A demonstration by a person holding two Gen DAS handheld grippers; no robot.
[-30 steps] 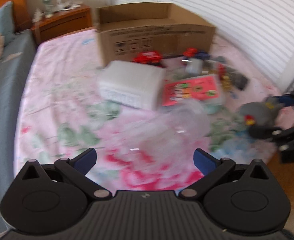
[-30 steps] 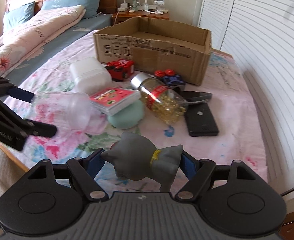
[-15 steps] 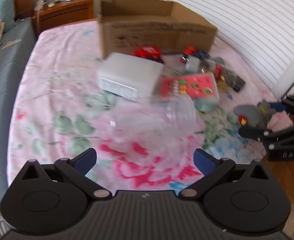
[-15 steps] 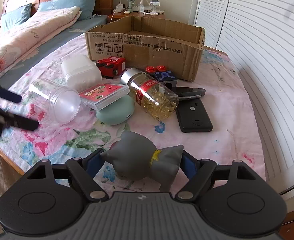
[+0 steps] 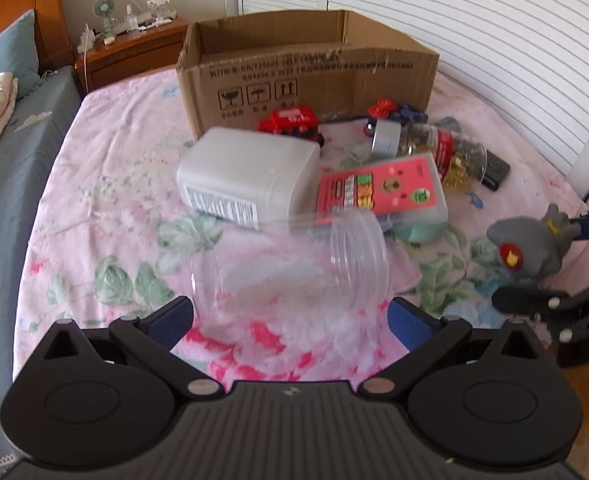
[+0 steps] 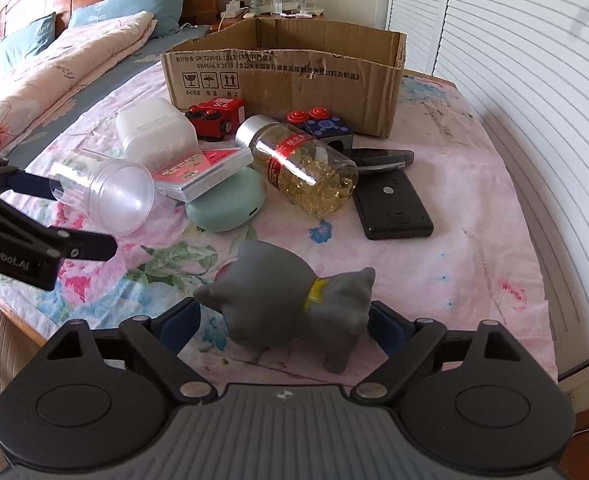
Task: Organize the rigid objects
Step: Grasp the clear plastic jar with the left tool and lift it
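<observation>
The right gripper (image 6: pixel 282 320) is clenched on a grey toy (image 6: pixel 290 304) just above the near edge of the bed (image 6: pixel 454 240), its blue pads touching the toy's head on one side and its rear on the other.

The left gripper (image 5: pixel 290 312) has its fingers spread wide on either side of a clear jar (image 5: pixel 290 268) that lies on its side near the bed's near edge, mouth toward the right gripper. From the right wrist view one finger (image 6: pixel 90 246) sits just in front of the jar's mouth and the other behind its base, neither plainly pressing it (the jar is blurred in the left view).

Past the jar lie a white case (image 5: pixel 246 176), a pink box (image 5: pixel 382 190) resting on a green pouch (image 6: pixel 226 204), a pill bottle (image 6: pixel 302 168) on its side, a red truck (image 6: pixel 216 118) and a black device (image 6: pixel 392 204).

An open carton (image 6: pixel 286 84) stands toward the far edge of the floral sheet.
</observation>
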